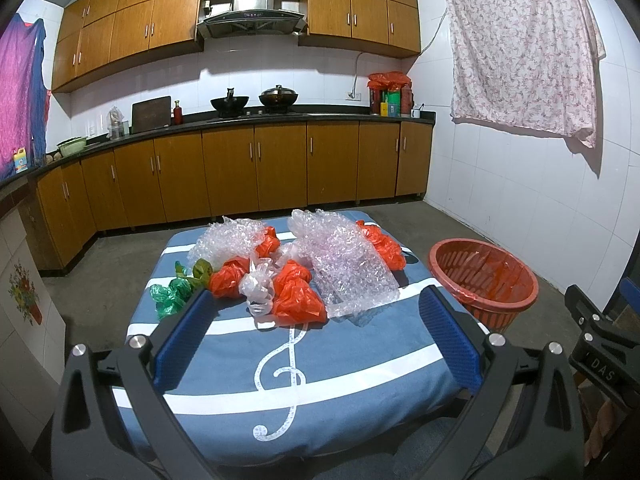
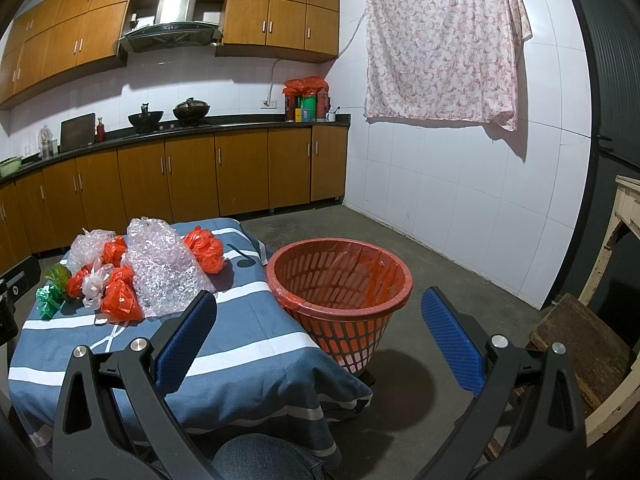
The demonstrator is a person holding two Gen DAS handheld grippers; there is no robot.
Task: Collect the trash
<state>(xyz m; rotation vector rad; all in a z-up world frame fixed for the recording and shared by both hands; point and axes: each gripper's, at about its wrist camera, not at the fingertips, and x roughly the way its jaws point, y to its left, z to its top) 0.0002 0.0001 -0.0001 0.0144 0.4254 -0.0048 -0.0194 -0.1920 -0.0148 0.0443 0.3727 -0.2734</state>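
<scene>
Trash lies in a pile on a table with a blue striped cloth (image 1: 280, 360): a large bubble wrap sheet (image 1: 344, 268), a second bubble wrap wad (image 1: 224, 240), several crumpled orange bags (image 1: 296, 296), a white bag (image 1: 258, 284) and green bags (image 1: 172, 292). The pile also shows in the right wrist view (image 2: 160, 272). A red slotted basket (image 2: 340, 288) lined with an orange bag stands on the floor right of the table; it also shows in the left wrist view (image 1: 484, 280). My left gripper (image 1: 316, 308) is open and empty, near the front of the pile. My right gripper (image 2: 320, 308) is open and empty, facing the basket.
Kitchen cabinets and a black counter (image 1: 256, 120) with woks run along the back wall. A floral cloth (image 2: 440, 40) hangs on the right wall. A worn wooden stool (image 2: 580, 344) and a pale wooden frame (image 2: 624, 216) stand at the right. Concrete floor (image 2: 440, 264) surrounds the table.
</scene>
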